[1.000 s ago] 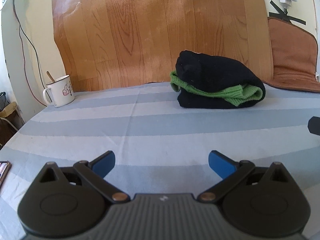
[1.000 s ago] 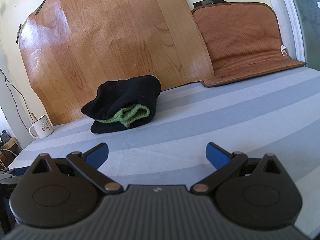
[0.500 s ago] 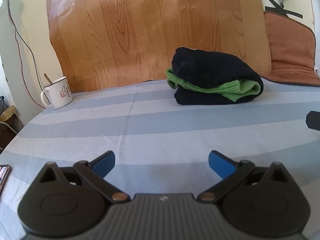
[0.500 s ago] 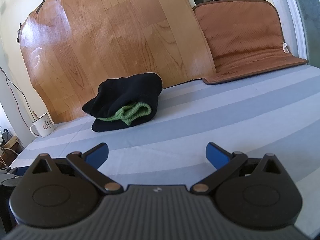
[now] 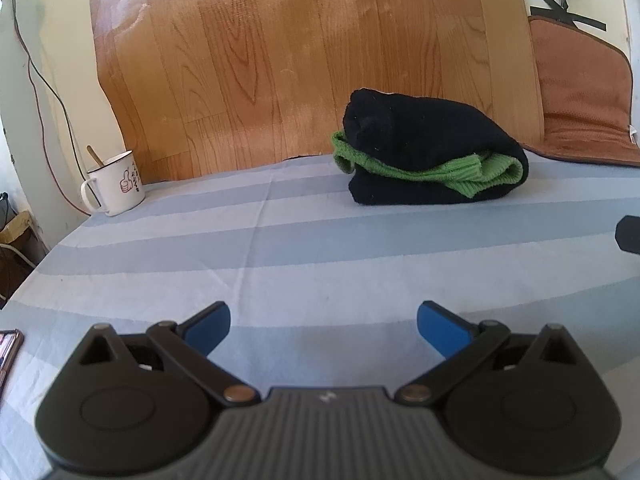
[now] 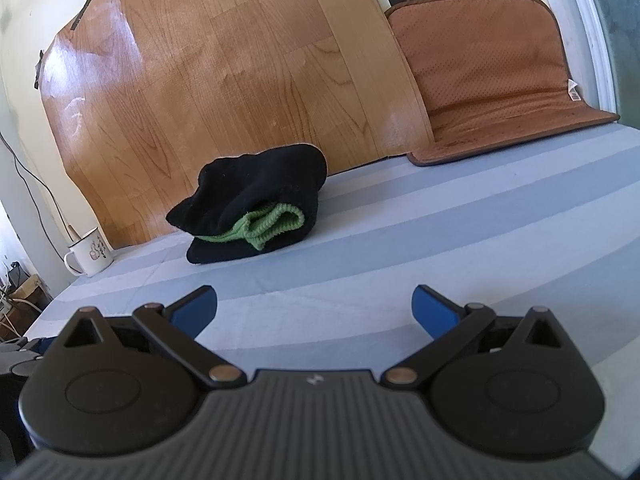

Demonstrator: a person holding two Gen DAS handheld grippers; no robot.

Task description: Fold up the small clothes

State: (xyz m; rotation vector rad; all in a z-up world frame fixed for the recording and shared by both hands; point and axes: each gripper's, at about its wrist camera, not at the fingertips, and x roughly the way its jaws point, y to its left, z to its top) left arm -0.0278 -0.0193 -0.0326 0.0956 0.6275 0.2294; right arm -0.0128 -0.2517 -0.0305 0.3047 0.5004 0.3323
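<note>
Left hand-held gripper [image 5: 323,322]: blue fingers spread apart, holding nothing, low over the striped worktop [image 5: 280,256].
Right hand-held gripper [image 6: 314,306]: fingers likewise apart and empty, well short of the clothes.
Folded garment [image 5: 434,154]: black knit bundle with a green ribbed edge showing in the fold, lying on the far part of the worktop, close to the wood-grain sheet [image 5: 304,52] on the wall.
Open room: a broad bare stretch of striped cloth between both grippers and the bundle.
Edges: enamel mug [image 5: 114,188] near the far left corner; brown mat [image 6: 492,80] leaning at the far right.
Writing: the mug carries a small printed picture, too small to read.
</note>
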